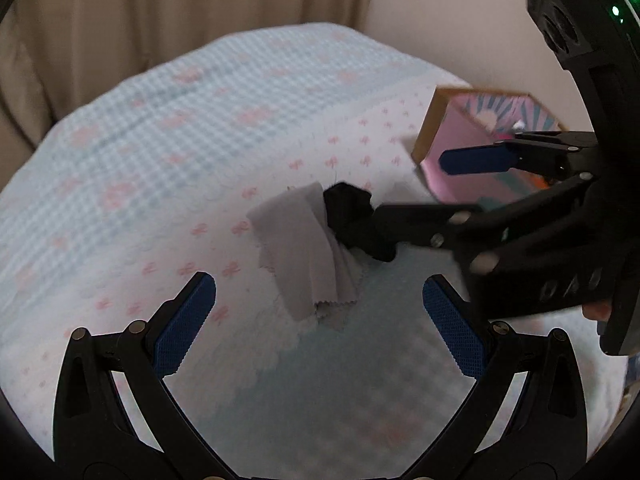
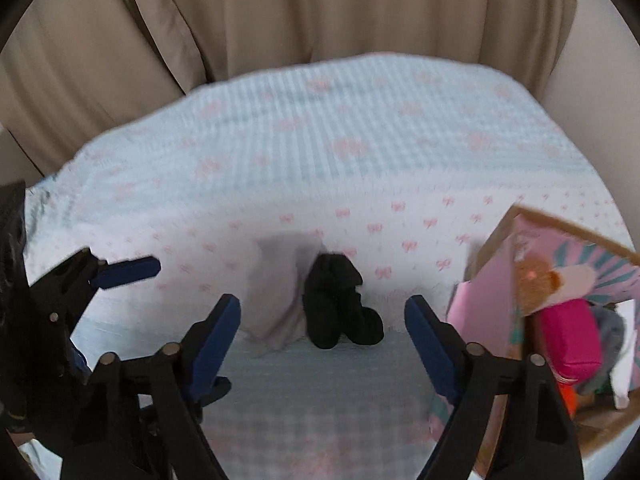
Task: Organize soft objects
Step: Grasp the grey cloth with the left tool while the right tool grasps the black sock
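A crumpled grey cloth (image 1: 300, 248) (image 2: 276, 296) lies on the bed cover, with a black bundle of fabric (image 1: 352, 208) (image 2: 336, 304) touching its right side. My left gripper (image 1: 320, 320) hangs open just short of the grey cloth, nothing between its blue pads. My right gripper (image 2: 324, 320) is open too, and the black bundle sits just beyond the gap between its fingers, untouched by the pads. In the left wrist view the right gripper (image 1: 412, 188) reaches in from the right, its lower finger overlapping the black bundle. One blue finger (image 2: 128, 270) of the left gripper shows at the left of the right wrist view.
A cardboard box (image 1: 428, 128) (image 2: 496, 248) with a pink printed flap stands on the bed at the right, holding a bright pink item (image 2: 568, 336) and other soft things. The bed cover (image 1: 180, 140) is pale blue check and white with pink bows. Beige curtains (image 2: 320, 12) hang behind.
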The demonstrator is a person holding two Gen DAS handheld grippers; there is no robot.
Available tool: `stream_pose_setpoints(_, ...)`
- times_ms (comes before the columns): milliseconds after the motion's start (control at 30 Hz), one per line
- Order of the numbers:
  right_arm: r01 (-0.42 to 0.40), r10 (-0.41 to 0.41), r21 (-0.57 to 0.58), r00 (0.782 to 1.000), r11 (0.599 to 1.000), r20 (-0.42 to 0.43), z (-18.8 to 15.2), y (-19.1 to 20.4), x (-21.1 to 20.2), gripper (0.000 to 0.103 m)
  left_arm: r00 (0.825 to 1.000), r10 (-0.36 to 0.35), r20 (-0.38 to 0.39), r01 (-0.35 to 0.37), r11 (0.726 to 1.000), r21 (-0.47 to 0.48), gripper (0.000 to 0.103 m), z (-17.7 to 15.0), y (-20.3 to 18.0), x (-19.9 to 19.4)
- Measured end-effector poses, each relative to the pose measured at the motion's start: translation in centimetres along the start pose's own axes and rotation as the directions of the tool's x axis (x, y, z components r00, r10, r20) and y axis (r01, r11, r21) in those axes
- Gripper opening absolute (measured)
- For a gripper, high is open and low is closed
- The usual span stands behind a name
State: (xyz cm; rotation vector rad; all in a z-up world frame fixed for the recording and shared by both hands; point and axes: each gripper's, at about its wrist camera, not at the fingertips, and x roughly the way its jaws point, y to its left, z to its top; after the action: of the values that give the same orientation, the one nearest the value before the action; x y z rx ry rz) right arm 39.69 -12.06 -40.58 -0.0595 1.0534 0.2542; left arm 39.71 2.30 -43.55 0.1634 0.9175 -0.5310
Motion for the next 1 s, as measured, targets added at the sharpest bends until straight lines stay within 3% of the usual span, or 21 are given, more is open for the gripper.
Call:
stream_pose_setpoints(233, 0.05, -0.052, -0.024, 0.996, 0.998, -0.073, -0.9, -0.7, 5.3, 0.07, 1.0, 0.014, -0.012, -0.013, 0.999, 0.046, 0.095, -0.3, -0.2, 4.8)
stream_pose_setpoints(533, 0.048, -0.048, -0.003, 0.993, 0.999, -0.11, -1.1, -1.5, 7.5, 0.047, 1.0, -0.009, -0.025, 0.01, 0.999, 0.052, 0.082, 0.2, 0.3, 7.6)
stream_pose_setpoints(600, 0.046, -0.047, -0.015, 0.992, 0.999, -0.115, -1.0, -1.5, 7.7, 0.032, 1.0, -0.004, -0.024, 0.005, 0.998, 0.063, 0.076, 0.3, 0.3, 7.7)
stream_pose_setpoints(700, 0.052, -0.055, -0.024, 0.992, 0.998, -0.113, -0.8, -1.4, 7.8, 0.027, 1.0, 0.001, -0.022, 0.0, 0.998, 0.064, 0.057, 0.3, 0.6, 7.6)
stream_pose_setpoints(767, 0.057, -0.059, -0.016, 0.993, 0.998, -0.099, -0.7, -1.4, 7.4, 0.024, 1.0, -0.004, -0.025, 0.006, 0.999, 0.054, 0.037, 0.5, 1.1, 7.4)
stream_pose_setpoints(833, 0.06, -0.06, -0.003, 0.995, 0.998, -0.081, -0.5, -1.5, 6.9, 0.023, 0.999, -0.019, -0.028, 0.02, 0.999, 0.038, 0.025, 0.6, 1.6, 7.2)
stream_pose_setpoints(1000, 0.068, -0.068, 0.014, 0.997, 0.998, -0.046, 0.0, -1.5, 5.9, 0.023, 0.999, -0.029, -0.029, 0.03, 0.999, 0.018, 0.012, 0.7, 1.9, 6.8)
